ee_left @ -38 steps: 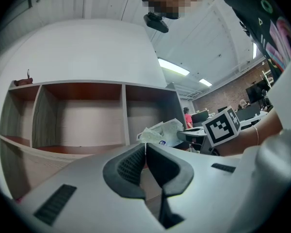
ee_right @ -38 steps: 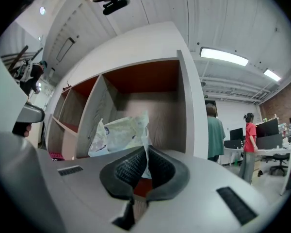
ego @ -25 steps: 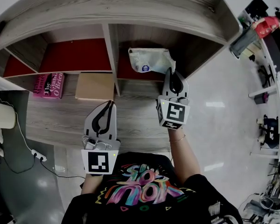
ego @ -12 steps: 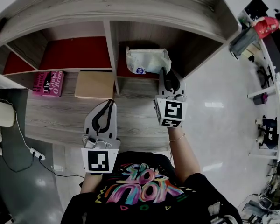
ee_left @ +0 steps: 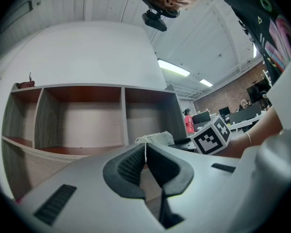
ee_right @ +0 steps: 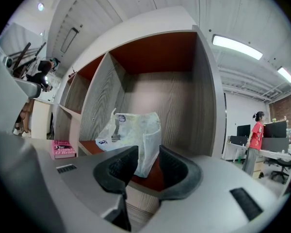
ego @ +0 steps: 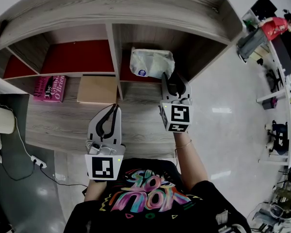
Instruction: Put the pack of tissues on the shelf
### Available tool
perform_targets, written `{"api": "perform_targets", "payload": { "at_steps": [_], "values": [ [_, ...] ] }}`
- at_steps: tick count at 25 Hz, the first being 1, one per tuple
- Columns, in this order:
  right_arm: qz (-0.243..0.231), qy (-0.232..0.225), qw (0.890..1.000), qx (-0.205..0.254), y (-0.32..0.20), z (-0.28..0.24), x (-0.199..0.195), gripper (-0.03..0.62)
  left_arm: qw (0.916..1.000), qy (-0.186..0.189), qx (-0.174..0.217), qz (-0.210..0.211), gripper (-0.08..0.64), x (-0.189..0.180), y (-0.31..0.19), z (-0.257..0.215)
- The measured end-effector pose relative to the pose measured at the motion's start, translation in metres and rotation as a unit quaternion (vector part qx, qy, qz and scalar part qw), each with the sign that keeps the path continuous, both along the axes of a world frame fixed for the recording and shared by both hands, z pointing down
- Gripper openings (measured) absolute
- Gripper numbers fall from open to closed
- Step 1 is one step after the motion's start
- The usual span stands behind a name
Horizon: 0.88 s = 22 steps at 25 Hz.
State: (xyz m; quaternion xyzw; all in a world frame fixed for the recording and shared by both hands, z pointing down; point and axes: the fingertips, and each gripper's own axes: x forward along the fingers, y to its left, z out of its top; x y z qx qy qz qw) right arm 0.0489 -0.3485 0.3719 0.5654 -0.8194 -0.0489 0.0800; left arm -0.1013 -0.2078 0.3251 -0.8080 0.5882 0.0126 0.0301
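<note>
The pack of tissues [ego: 152, 62], a pale crinkled plastic bundle, rests on the red floor of the shelf's [ego: 136, 13] right compartment. My right gripper [ego: 173, 80] sits just in front of it, level. In the right gripper view the pack [ee_right: 133, 132] stands upright, and its near end hangs in the gap between the jaws of my right gripper [ee_right: 148, 158]. Those jaws have just been opening and the pads stand apart from the plastic. My left gripper [ego: 109, 119] hovers lower left, shut and empty; its own view shows its tips [ee_left: 145, 148] pressed together.
A pink book [ego: 49, 88] and a tan box [ego: 98, 89] lie on the lower board under the left compartment. A wooden divider [ego: 113, 57] separates the two compartments. A power strip [ego: 39, 161] lies on the floor at left. Desks and a person in red [ee_right: 256, 132] are off right.
The right gripper's jaws have gone from shut on the pack to open, and the gripper has shifted slightly left. The pack has settled upright in the compartment. The left gripper has not moved.
</note>
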Motion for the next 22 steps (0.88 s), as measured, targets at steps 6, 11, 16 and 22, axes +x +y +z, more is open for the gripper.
{"api": "perform_targets", "payload": {
  "at_steps": [6, 11, 16, 22],
  "values": [
    [-0.001, -0.005, 1.000, -0.002, 0.002, -0.003, 0.004, 0.156, 1.0000, -0.001, 0.003, 0.001, 0.029, 0.001, 0.000, -0.002],
    [-0.006, -0.011, 1.000, 0.001, 0.005, -0.008, 0.004, 0.161, 1.0000, 0.001, 0.008, 0.004, 0.029, 0.003, 0.000, -0.005],
    [-0.012, -0.021, 1.000, 0.005, 0.013, -0.017, 0.004, 0.162, 0.9999, -0.006, 0.009, 0.009, 0.031, 0.004, 0.002, -0.005],
    [-0.024, -0.031, 0.999, 0.014, 0.026, -0.032, 0.004, 0.163, 0.9998, -0.007, 0.015, 0.015, 0.031, 0.004, 0.003, -0.009]
  ]
}}
